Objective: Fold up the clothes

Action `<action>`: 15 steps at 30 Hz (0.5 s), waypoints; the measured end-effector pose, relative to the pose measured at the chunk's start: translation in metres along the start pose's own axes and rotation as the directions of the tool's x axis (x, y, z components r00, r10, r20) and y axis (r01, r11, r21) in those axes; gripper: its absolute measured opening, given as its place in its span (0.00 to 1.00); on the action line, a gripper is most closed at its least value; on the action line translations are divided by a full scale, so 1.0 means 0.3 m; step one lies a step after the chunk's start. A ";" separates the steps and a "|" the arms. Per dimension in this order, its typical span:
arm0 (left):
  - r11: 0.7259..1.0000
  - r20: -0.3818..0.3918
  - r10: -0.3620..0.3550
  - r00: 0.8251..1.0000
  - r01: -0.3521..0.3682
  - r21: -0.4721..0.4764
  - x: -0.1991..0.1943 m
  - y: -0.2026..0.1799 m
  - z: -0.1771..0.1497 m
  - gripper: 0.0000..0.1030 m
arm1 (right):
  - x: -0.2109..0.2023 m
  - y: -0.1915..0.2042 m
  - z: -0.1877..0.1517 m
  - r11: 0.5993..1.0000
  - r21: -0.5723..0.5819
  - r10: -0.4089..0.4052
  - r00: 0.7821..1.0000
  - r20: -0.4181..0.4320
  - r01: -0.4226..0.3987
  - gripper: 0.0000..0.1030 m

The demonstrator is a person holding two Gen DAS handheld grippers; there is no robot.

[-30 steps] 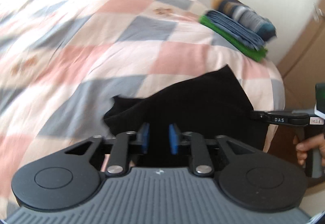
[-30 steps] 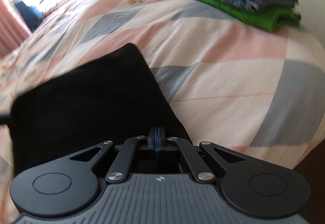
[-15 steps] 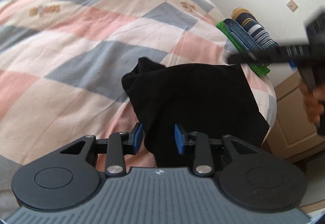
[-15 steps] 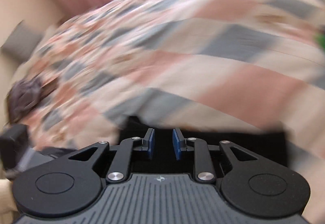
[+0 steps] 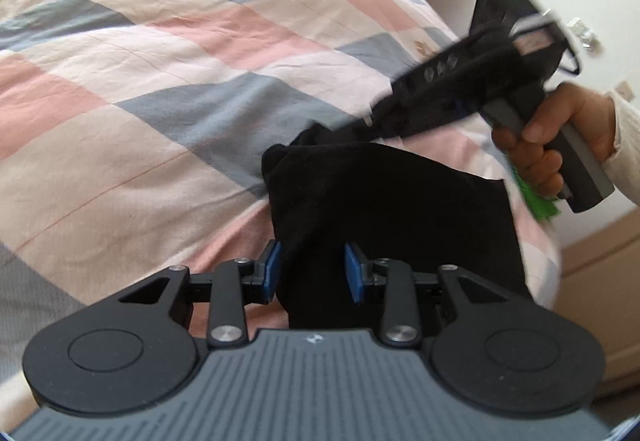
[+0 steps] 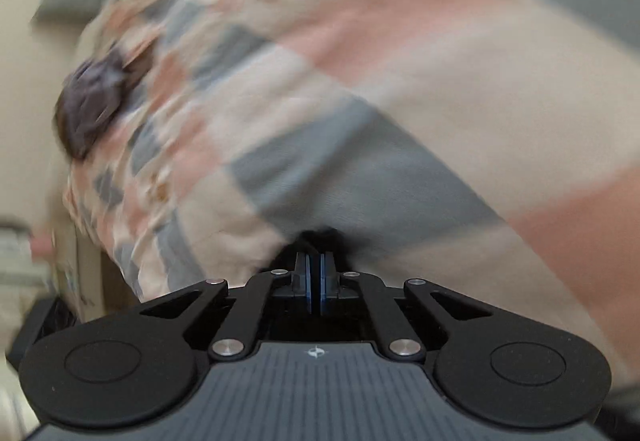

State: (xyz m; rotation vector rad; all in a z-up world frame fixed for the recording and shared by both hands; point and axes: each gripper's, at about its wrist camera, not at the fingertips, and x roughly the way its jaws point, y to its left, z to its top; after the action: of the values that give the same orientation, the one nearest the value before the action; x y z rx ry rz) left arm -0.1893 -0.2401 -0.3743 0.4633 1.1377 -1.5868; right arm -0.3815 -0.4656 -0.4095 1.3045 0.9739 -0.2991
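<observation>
The left gripper (image 5: 313,273) has its jaws spread wide and released, one blue pad (image 5: 273,270) on each side of the near edge of the black garment (image 5: 384,209), which runs between them without being pinched. From there the garment spreads toward 12 o'clock, lying flat on the checked bedspread (image 5: 160,89) near the bed's 3 o'clock edge, with a bunched corner at its 11 o'clock end.

The right gripper (image 6: 316,273) has its jaws clenched, blue pads almost together, with a dark tuft of the black garment (image 6: 320,235) showing at their tips; its own view is heavily blurred. In the left wrist view the right gripper (image 5: 376,123) comes in from 2 o'clock, tilted downward, its tip meeting the garment's bunched corner. The person's right hand (image 5: 556,145) wraps the grey handle, fingers curled around it, a pale sleeve (image 5: 624,145) at the wrist. A sliver of green fabric (image 5: 540,205) peeks out just below that hand.
</observation>
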 end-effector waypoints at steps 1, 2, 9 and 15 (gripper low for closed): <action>1.000 0.005 0.022 1.000 -0.022 -0.003 0.003 -0.009 -0.007 0.28 | -0.002 -0.015 0.003 0.999 0.033 0.013 1.000 -0.004 -0.013 0.06; 0.999 0.012 0.034 0.999 -0.034 -0.016 0.002 -0.013 -0.012 0.28 | -0.007 -0.026 0.007 0.998 0.061 0.026 1.000 -0.005 -0.025 0.10; 0.993 0.046 0.087 0.995 -0.083 -0.089 -0.009 -0.032 -0.026 0.28 | -0.037 0.175 0.125 0.994 -0.067 0.086 0.994 -0.066 -0.091 0.16; 0.987 0.064 0.112 0.992 -0.104 -0.122 -0.010 -0.042 -0.039 0.28 | 0.142 0.184 0.192 0.997 0.001 -0.067 0.947 -0.315 0.071 0.11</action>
State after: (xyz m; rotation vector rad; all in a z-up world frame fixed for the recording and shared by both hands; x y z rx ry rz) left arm -0.2026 -0.2291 -0.3722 0.3813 1.1275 -1.4222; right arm -0.2939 -0.4875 -0.4067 1.3564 1.2918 -0.1517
